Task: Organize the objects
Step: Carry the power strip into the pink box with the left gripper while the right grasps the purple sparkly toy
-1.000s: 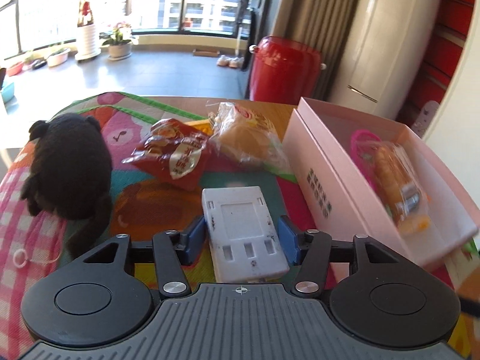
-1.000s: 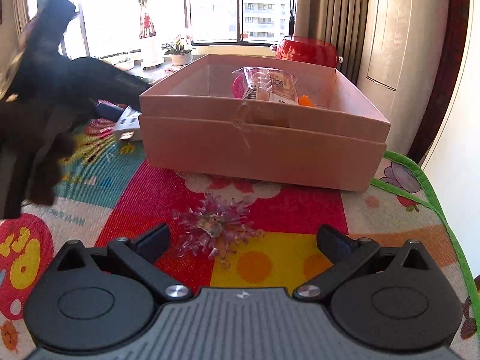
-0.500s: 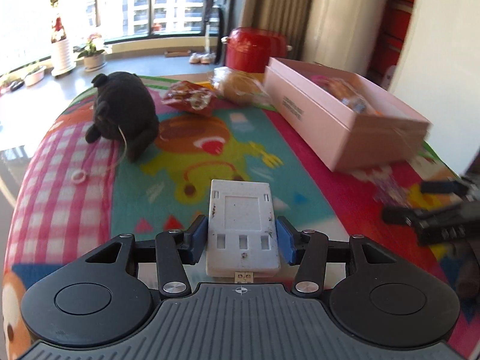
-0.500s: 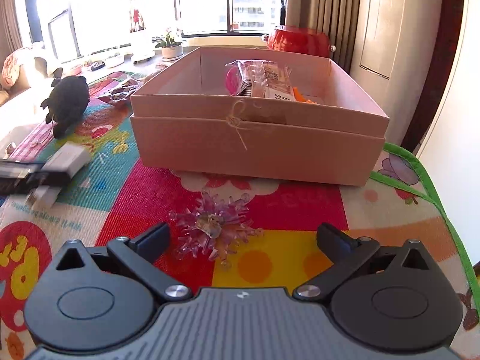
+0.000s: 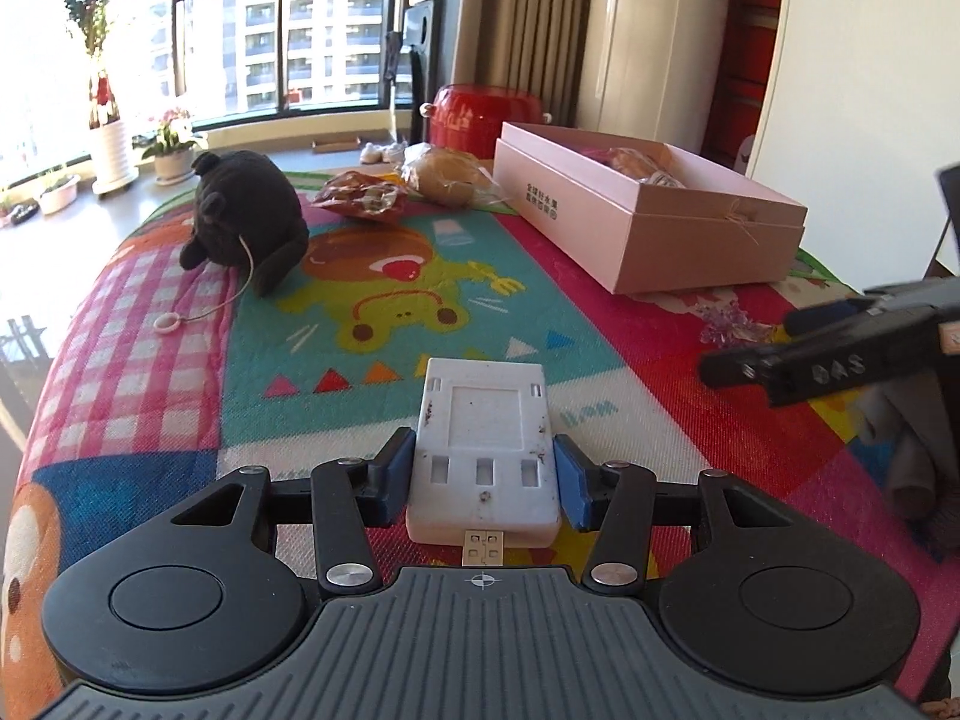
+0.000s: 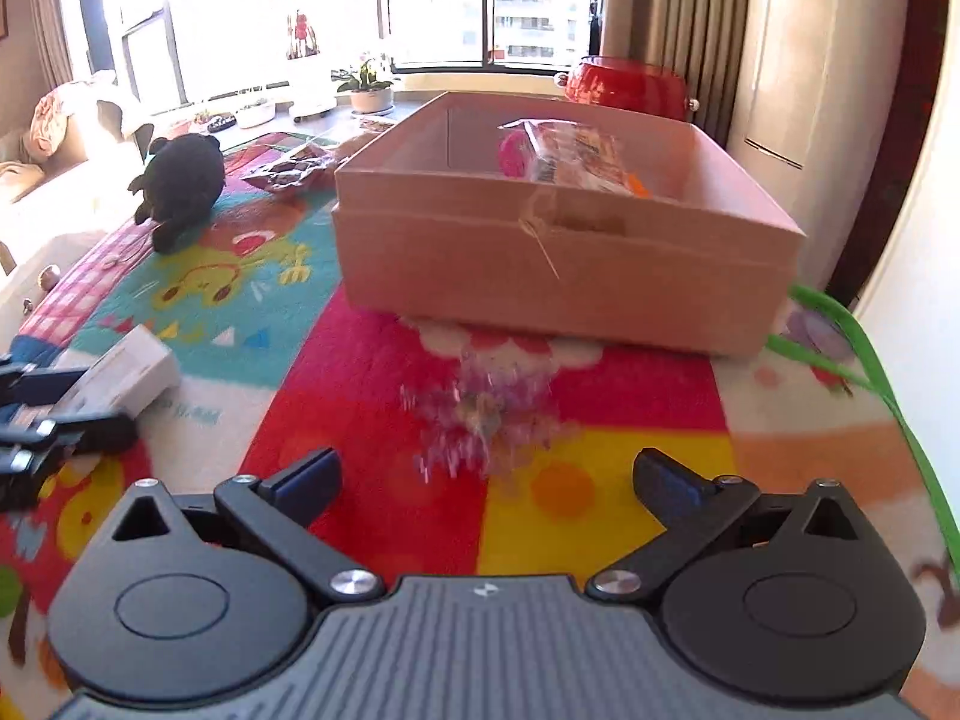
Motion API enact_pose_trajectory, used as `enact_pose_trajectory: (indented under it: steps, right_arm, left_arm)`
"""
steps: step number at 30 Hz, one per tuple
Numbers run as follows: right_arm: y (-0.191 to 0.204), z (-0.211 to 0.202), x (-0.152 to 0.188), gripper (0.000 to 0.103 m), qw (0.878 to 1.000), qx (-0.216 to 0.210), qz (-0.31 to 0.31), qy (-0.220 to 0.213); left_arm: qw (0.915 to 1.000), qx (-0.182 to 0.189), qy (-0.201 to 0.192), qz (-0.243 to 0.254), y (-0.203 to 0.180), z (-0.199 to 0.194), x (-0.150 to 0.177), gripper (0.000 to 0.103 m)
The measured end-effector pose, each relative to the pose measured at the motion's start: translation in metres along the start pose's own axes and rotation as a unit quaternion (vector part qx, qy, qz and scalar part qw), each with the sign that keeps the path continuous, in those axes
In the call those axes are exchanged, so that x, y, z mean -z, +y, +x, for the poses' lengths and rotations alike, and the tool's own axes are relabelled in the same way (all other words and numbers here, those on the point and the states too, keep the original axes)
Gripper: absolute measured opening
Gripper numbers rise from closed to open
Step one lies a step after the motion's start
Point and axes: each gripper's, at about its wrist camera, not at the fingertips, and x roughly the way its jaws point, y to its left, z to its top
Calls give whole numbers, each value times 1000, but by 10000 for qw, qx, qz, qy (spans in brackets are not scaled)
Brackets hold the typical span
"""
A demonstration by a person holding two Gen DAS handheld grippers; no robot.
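1. On the near part of the tabletop (image 5: 150, 360), the left gripper (image 5: 483, 483) is clamped on a white plastic module with a USB plug (image 5: 483, 450), blue pads pressing both its long sides.
2. A second ago this module was held close beside the pink cardboard box (image 5: 654, 240); it now sits well back from it, so the carry looks unfinished or redirected.
3. The right gripper (image 6: 486, 480) hangs with its jaws wide and empty over a clear purple spiky toy (image 6: 480, 414), blurred here, lying just in front of the box.
4. Left outside: a black plush toy (image 5: 246, 216), a red snack packet (image 5: 360, 201) and a bagged bun (image 5: 447, 177).
5. A wrapped snack (image 6: 570, 153) already lies inside.
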Motion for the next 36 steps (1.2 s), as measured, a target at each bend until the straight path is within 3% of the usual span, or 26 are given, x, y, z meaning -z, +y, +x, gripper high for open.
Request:
enact_pose_trajectory:
  steps: [2,4,6,7,8,12,17,19,20,23,26,28,30,33,36]
  right_arm:
    - [3,6,-7,102,10000,-10,-15,-10]
    - [8,5,-10,91,9999,-85,-121,-36]
    - [15,-2,-9,63,9993,-224,-294,-43]
    - [18,-6,-9,55,9990,-274,-364,-7]
    - [21,-10,-9,53,9987,-264,-430,35]
    - [21,-33,-2,53,9990,-224,-394,9]
    - [17,-58,3,53,9989,-299,-339,-96]
    - [21,-66,-1,53,9982,-246,-473,-258]
    - [24,-71,-3,53,9975,-231,-522,-408]
    - [28,-81,-9,53,9963,-78,-462,-725]
    - [16,-94,-16,53,9963,-85,-165,-836]
    - [4,-96,-23,53,9968,-222,-13,-768]
    - [-7,-96,-33,53,9970,-248,19,-729]
    - [-23,-96,-44,53,9964,-246,62,-805]
    - [-41,-93,-62,53,9956,-216,-22,-916]
  left_arm:
    - [10000,-6,11,-4,0,0,0,54]
    - [10000,1,16,35,0,0,0,53]
    - [10000,5,40,76,0,0,-1,53]
    - [9999,-14,49,117,-2,0,-1,53]
    - [9998,-60,31,165,-4,0,0,53]
    - [9991,-299,-88,282,-16,-3,4,53]
    - [9990,428,36,-110,-10,-10,-26,53]
    - [9944,1030,-161,-195,-7,-11,-49,53]
    - [9936,1081,-299,-154,-7,-10,-59,53]
    - [9929,899,-781,-60,-10,-2,-94,53]
    - [9893,1061,-989,-156,-15,8,-134,53]
    - [9877,1194,-1002,-137,-31,19,-162,53]
    - [9886,1307,-750,-30,-45,38,-182,53]
    - [9940,927,-455,352,-69,67,-192,53]
    - [9918,802,-888,439,-68,66,-189,53]
